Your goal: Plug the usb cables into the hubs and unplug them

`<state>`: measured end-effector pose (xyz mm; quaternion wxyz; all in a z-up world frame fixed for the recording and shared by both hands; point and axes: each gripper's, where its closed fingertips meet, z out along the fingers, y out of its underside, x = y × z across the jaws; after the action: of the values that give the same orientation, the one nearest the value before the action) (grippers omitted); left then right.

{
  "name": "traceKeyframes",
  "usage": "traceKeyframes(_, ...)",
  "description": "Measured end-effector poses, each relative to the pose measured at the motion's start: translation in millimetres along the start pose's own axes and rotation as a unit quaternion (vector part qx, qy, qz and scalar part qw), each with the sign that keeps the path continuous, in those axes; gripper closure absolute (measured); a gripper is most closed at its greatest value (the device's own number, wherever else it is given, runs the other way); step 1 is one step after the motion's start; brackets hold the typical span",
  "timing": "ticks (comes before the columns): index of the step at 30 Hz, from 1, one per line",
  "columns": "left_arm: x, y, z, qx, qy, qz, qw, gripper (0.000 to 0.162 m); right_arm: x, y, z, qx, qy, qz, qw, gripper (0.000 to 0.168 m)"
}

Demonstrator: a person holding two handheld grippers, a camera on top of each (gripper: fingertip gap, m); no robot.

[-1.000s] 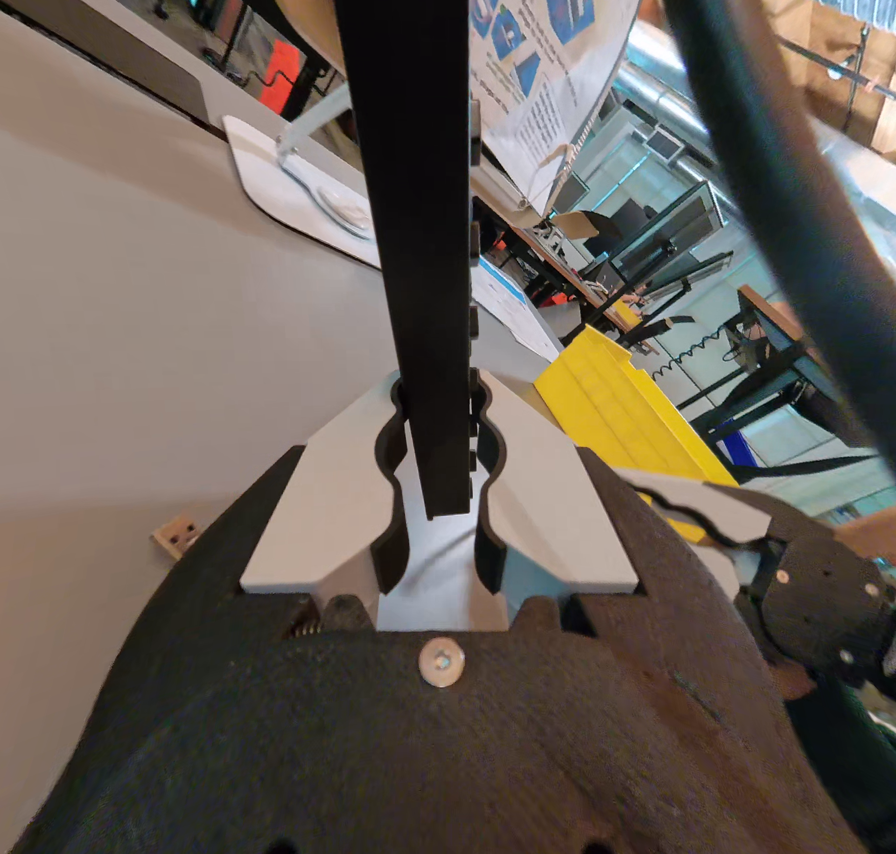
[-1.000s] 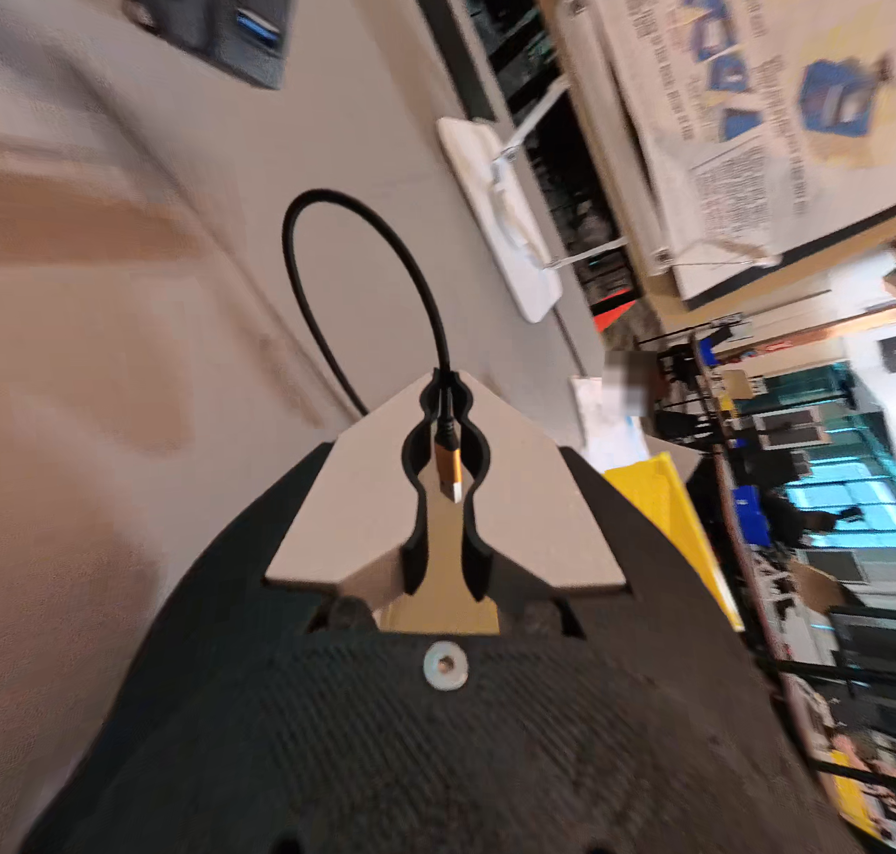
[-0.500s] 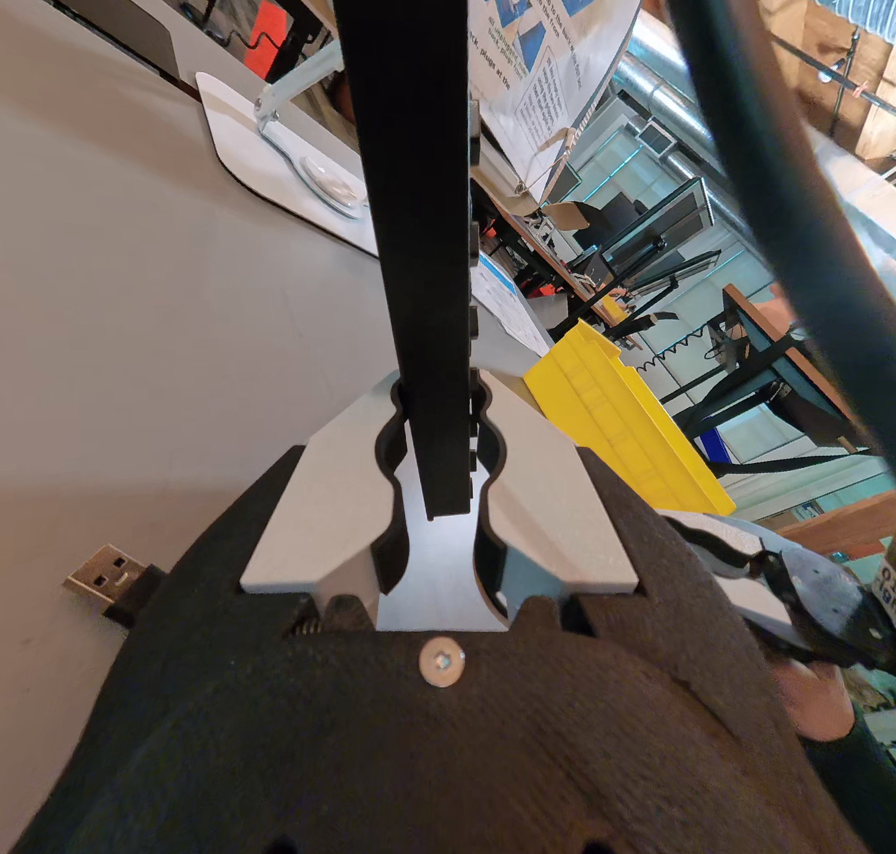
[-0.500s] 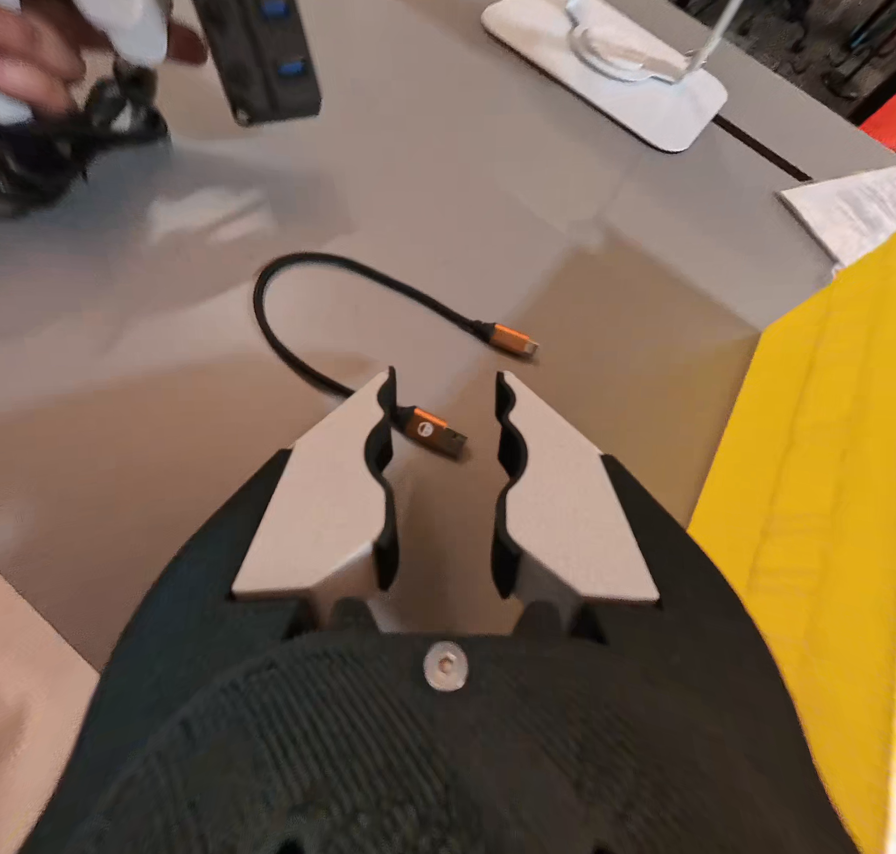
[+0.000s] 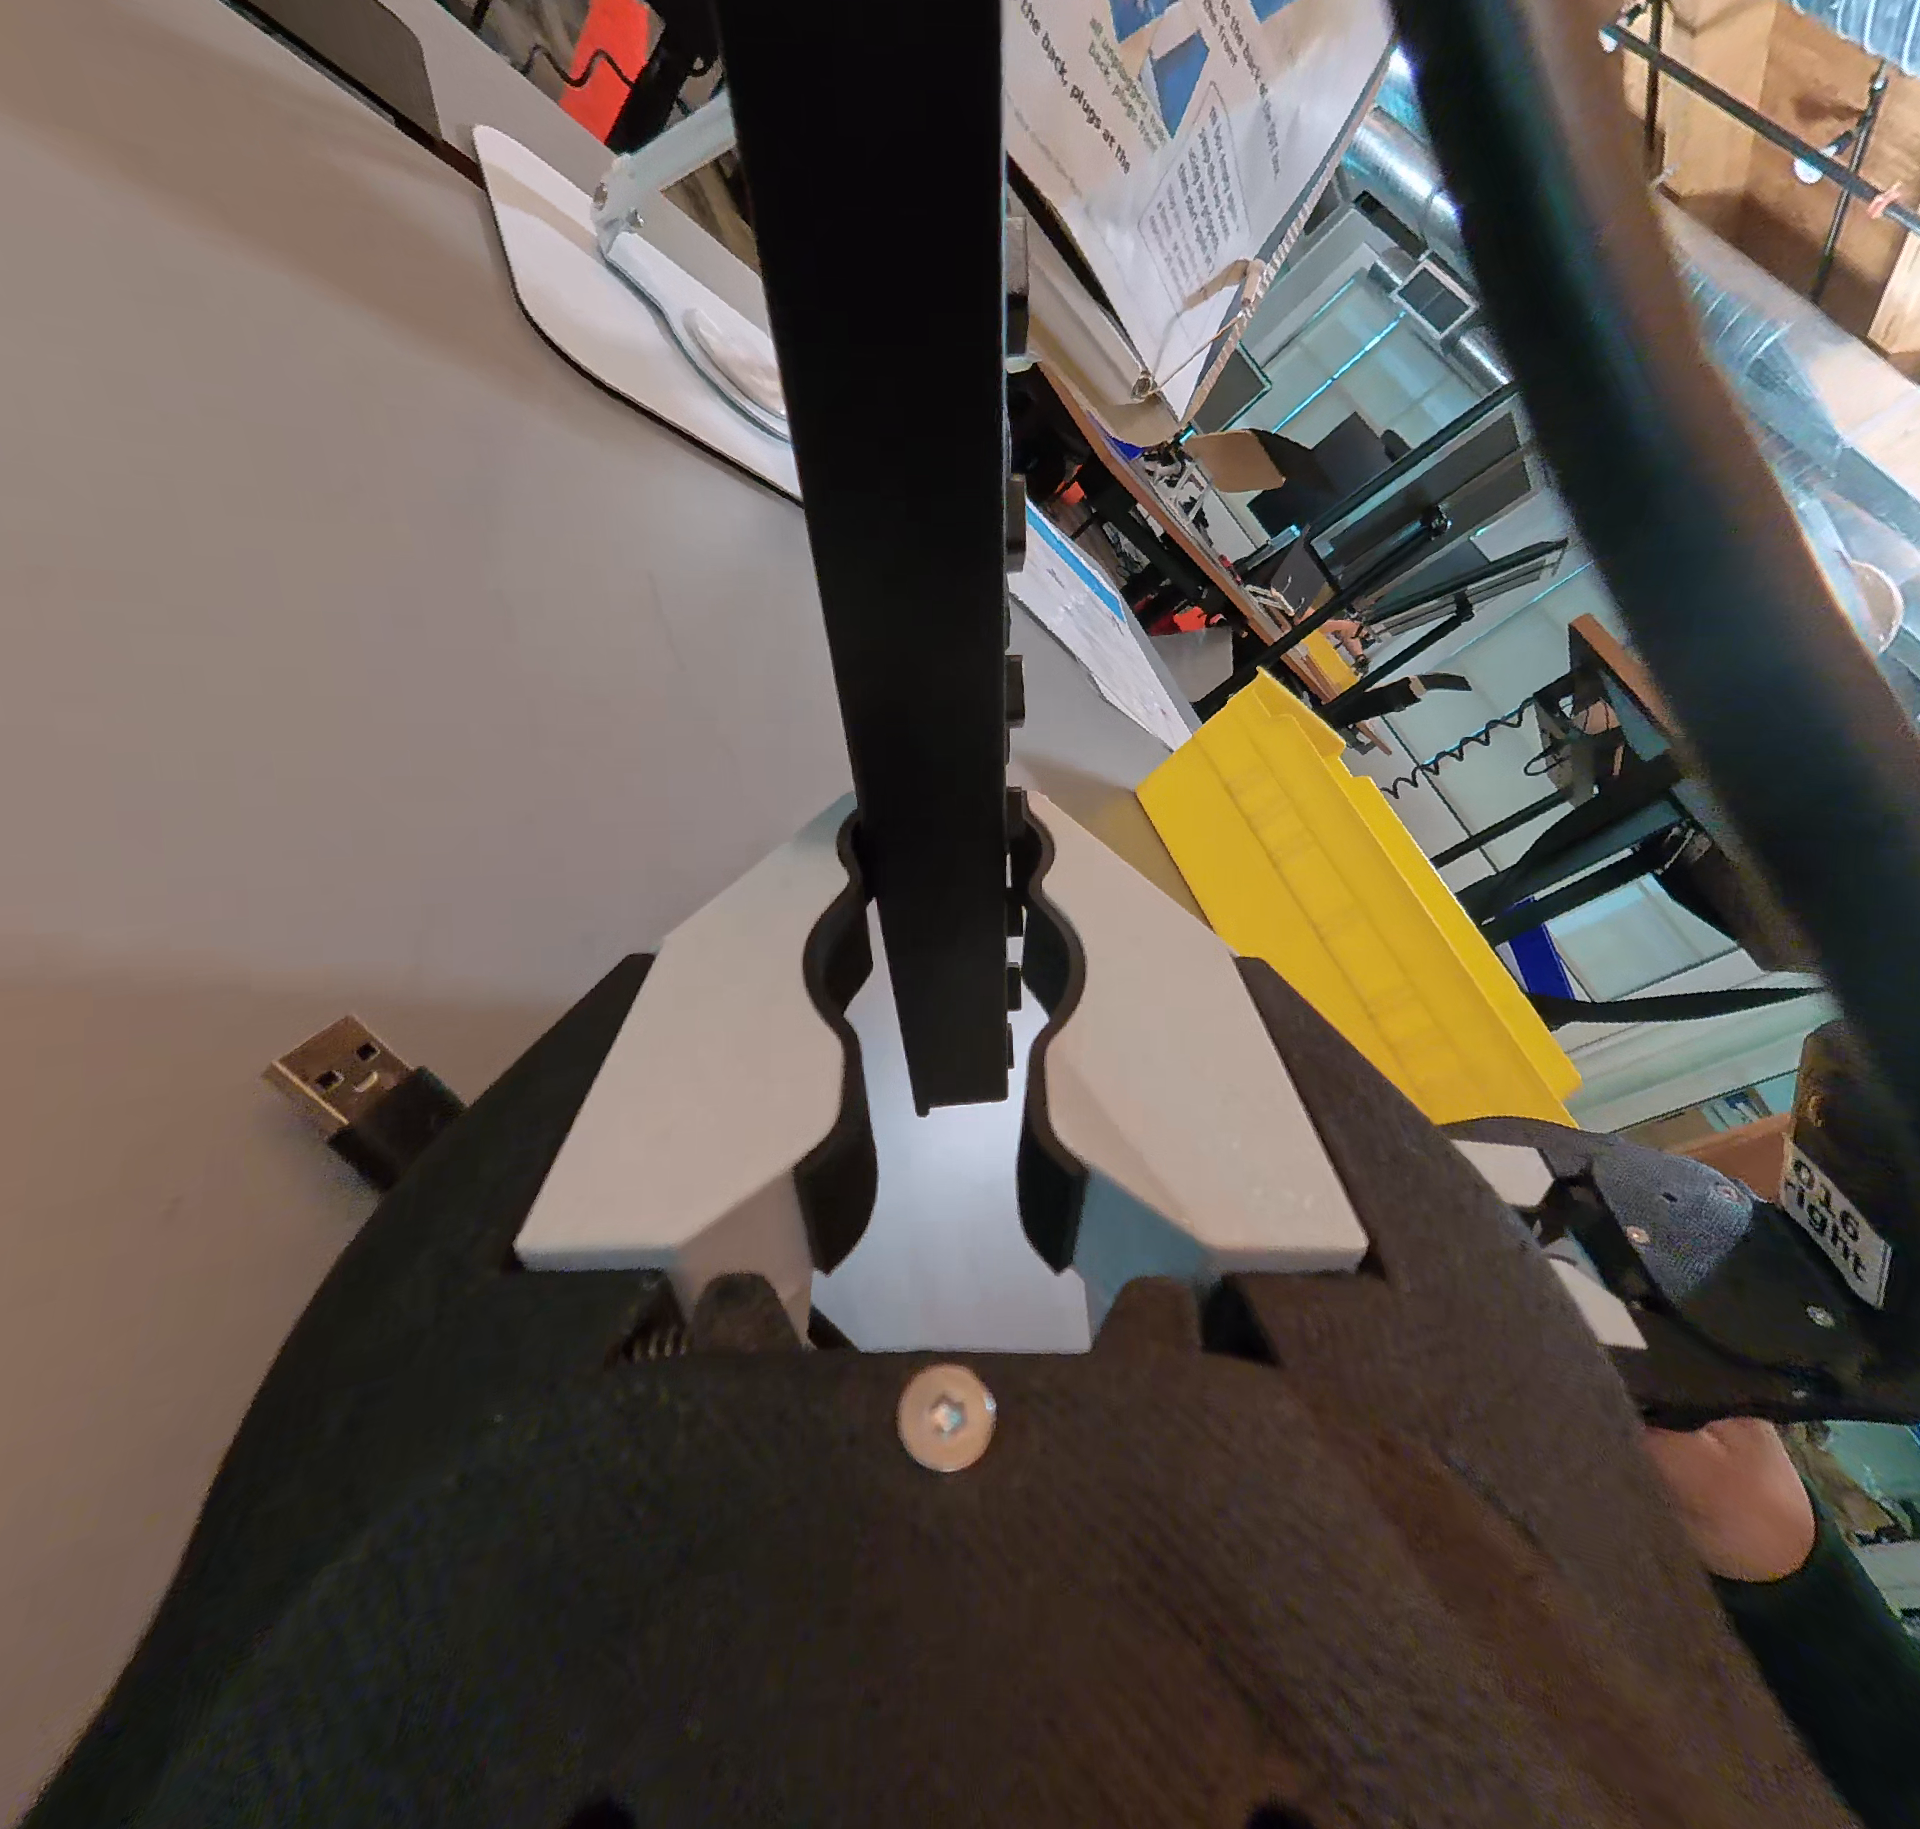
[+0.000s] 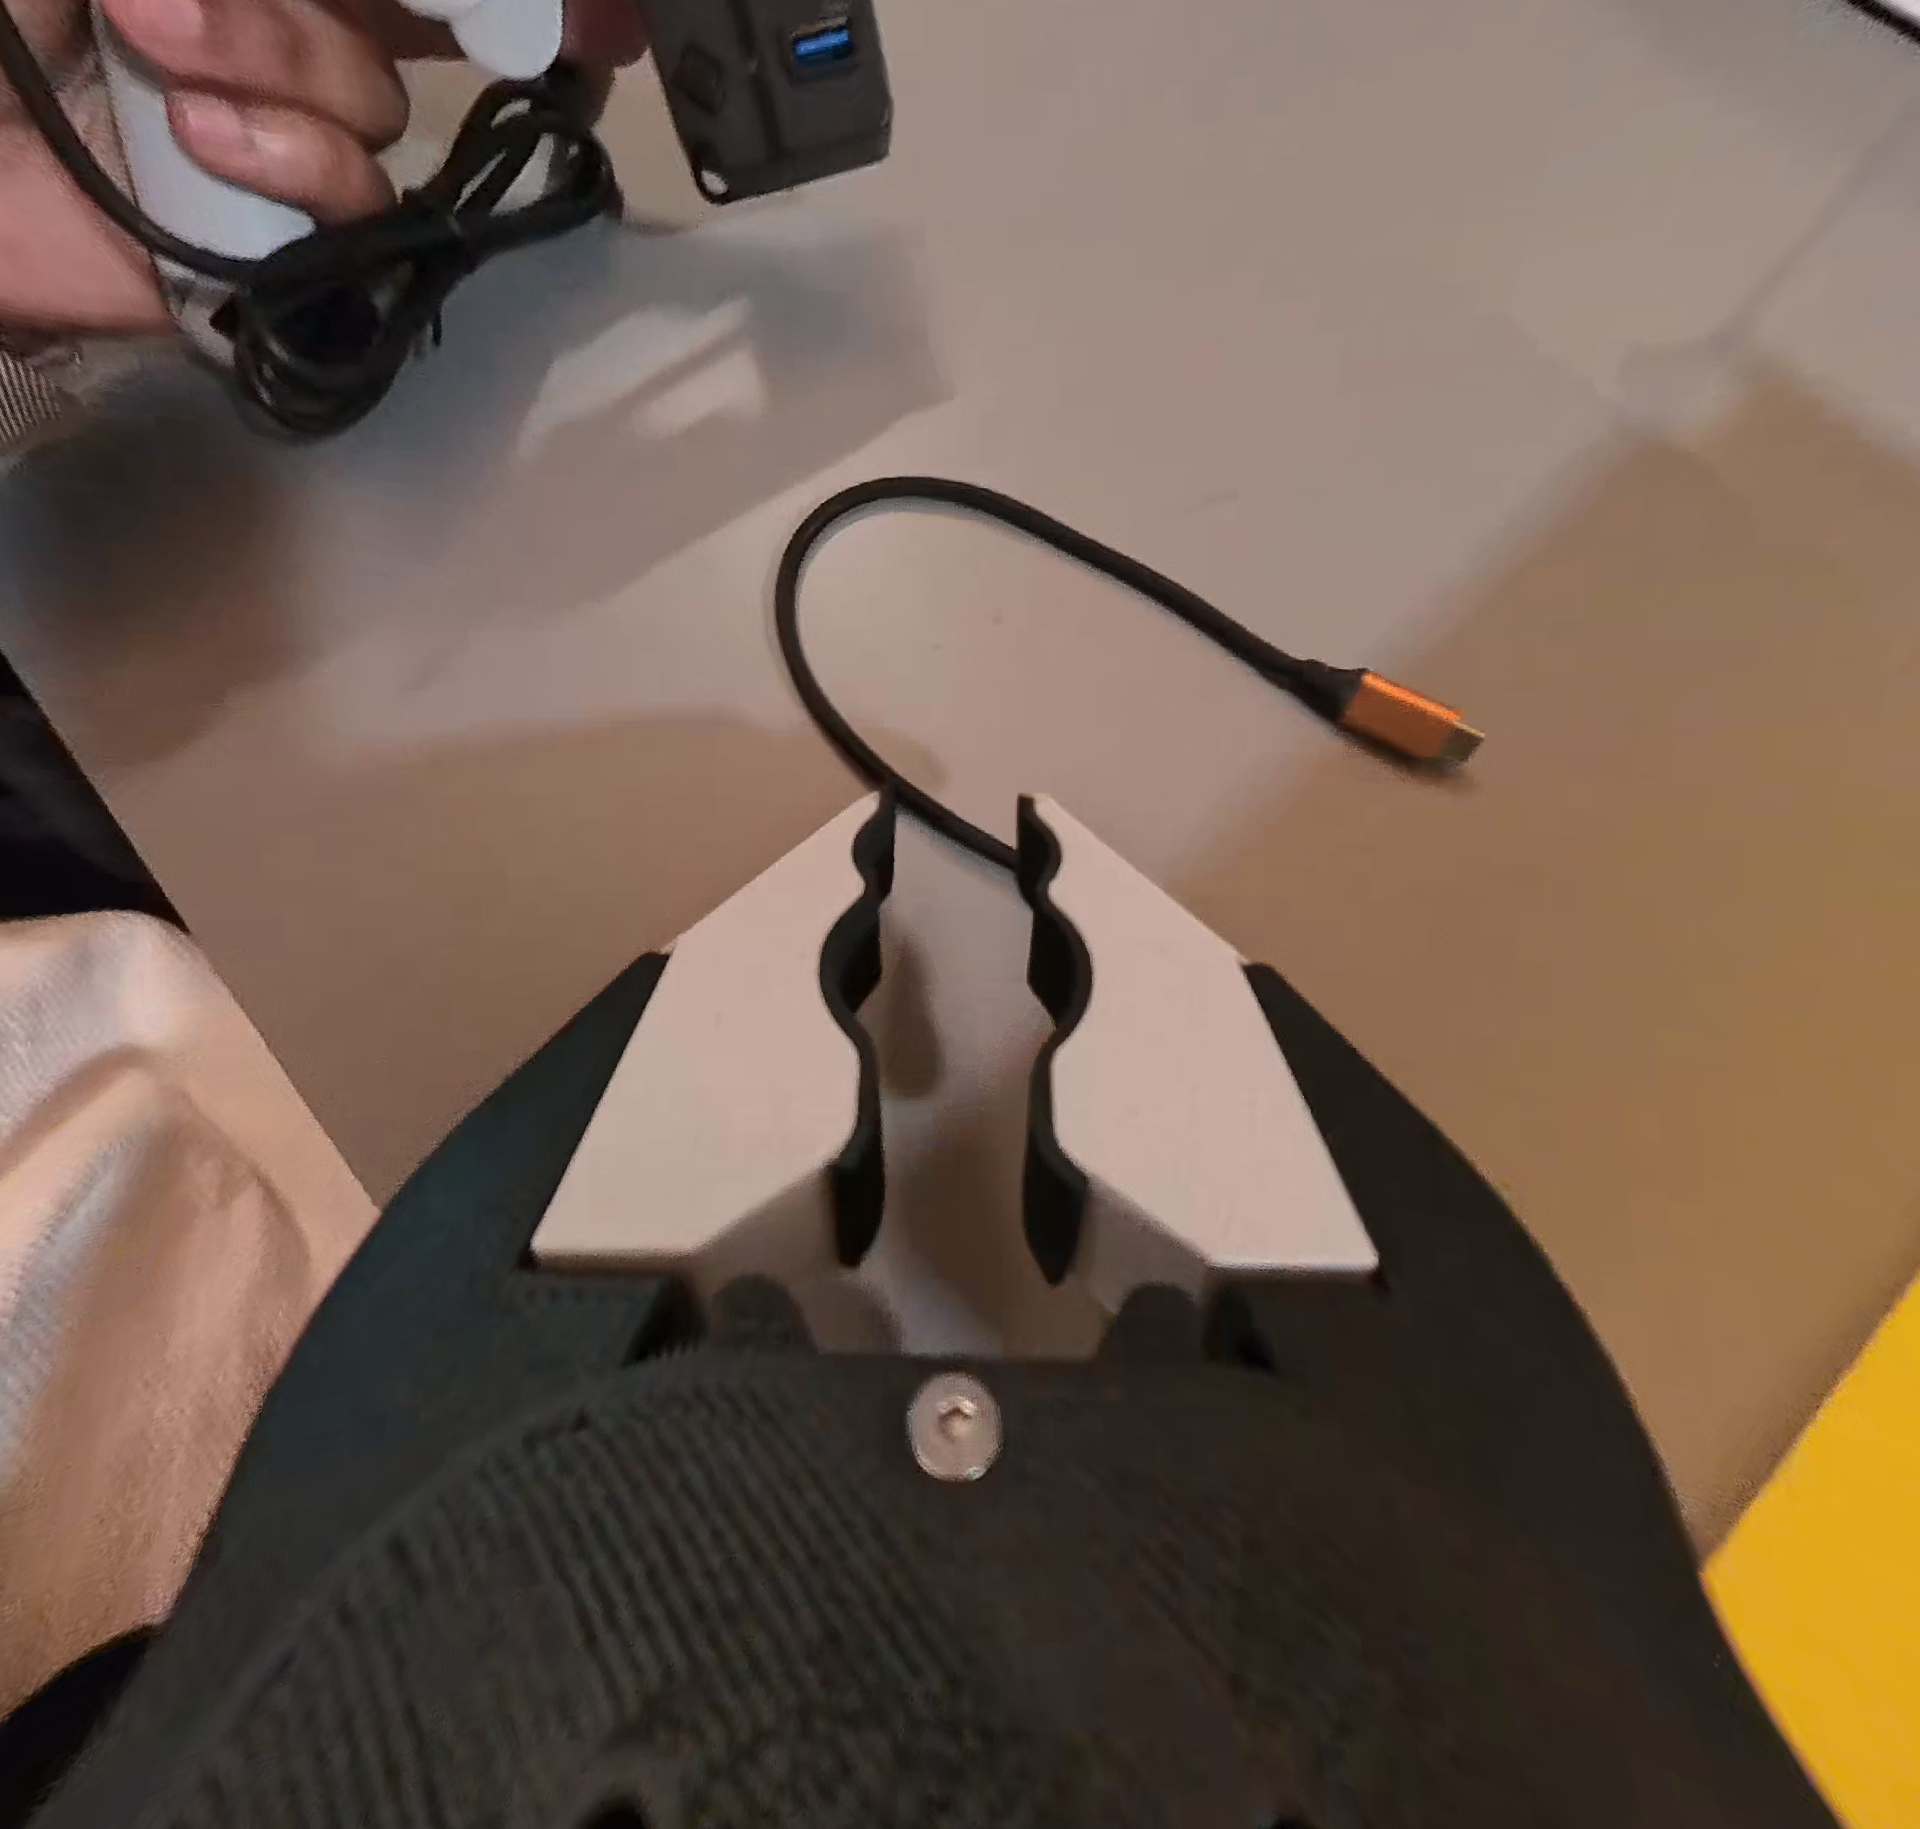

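Left wrist view: at frame centre, the left gripper (image 5: 940, 932) has its jaws pinching the black hub (image 5: 883, 429), held upright; a loose USB plug (image 5: 348, 1083) lies on the desk (image 5: 312, 584) at lower left.
Right wrist view: the right gripper (image 6: 954, 948) jaws are spread, empty, above the short cable (image 6: 935, 522); its orange plug (image 6: 1397, 714) rests at right.
Progress: no cable is seated in the port that shows; plugging seems still ahead.

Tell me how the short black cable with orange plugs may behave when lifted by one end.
The short cable lies in a loose curve, so it probably flops and trails. It looks thin, so likely light. Its orange plug seems rigid, giving the open right gripper firmer hold.
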<state>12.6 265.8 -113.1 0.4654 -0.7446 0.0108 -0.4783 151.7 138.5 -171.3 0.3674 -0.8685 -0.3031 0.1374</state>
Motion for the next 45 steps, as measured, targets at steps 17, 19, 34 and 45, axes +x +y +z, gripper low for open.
traceKeyframes(17,-3,4,-6,-0.003,-0.007,-0.010,1.000,0.141,-20,-2,21,-0.013,0.008,-0.082,0.997,0.162)
traceKeyframes(19,-2,5,-5,-0.005,-0.007,-0.009,1.000,0.141,-23,-2,21,-0.012,0.001,-0.085,0.996,0.164)
traceKeyframes(34,2,9,-4,-0.012,-0.006,0.003,1.000,0.141,-16,-39,-7,0.123,-0.079,0.077,0.986,0.168)
traceKeyframes(45,2,12,-3,-0.017,-0.004,-0.005,1.000,0.141,17,5,-19,-0.028,0.017,-0.040,0.999,0.142)
